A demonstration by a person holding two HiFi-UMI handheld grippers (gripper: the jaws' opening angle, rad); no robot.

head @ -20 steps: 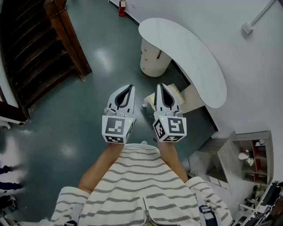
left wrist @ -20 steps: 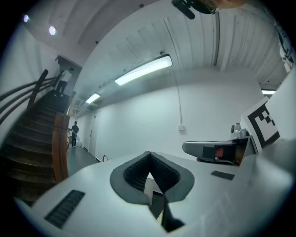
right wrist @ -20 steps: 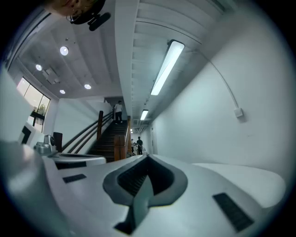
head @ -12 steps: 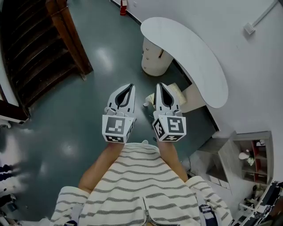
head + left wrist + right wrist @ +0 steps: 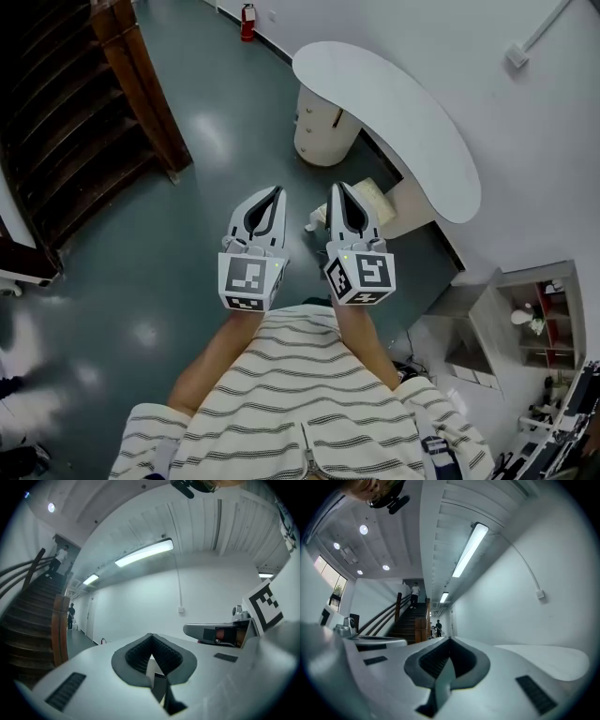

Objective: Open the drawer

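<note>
The drawer (image 5: pixel 303 118) is sitting in the round cream pedestal (image 5: pixel 328 142) under the far end of the curved white worktop (image 5: pixel 398 112), well apart from both claws. The left claw (image 5: pixel 275 193) and right claw (image 5: pixel 337 188) are hovering side by side, level above the green floor (image 5: pixel 178 234), each closed tight and gripping nothing. A wooden staircase (image 5: pixel 75 122) is rising at far left.

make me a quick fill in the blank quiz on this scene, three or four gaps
1. The left gripper and right gripper both have their jaws ___, with nothing between them.
2. The wooden staircase is on the ___ side of the head view.
3. The round drawer unit stands ___ the white tabletop.
4. The fire extinguisher by the wall is ___ in colour.

Missing words: shut; left; under; red
</note>
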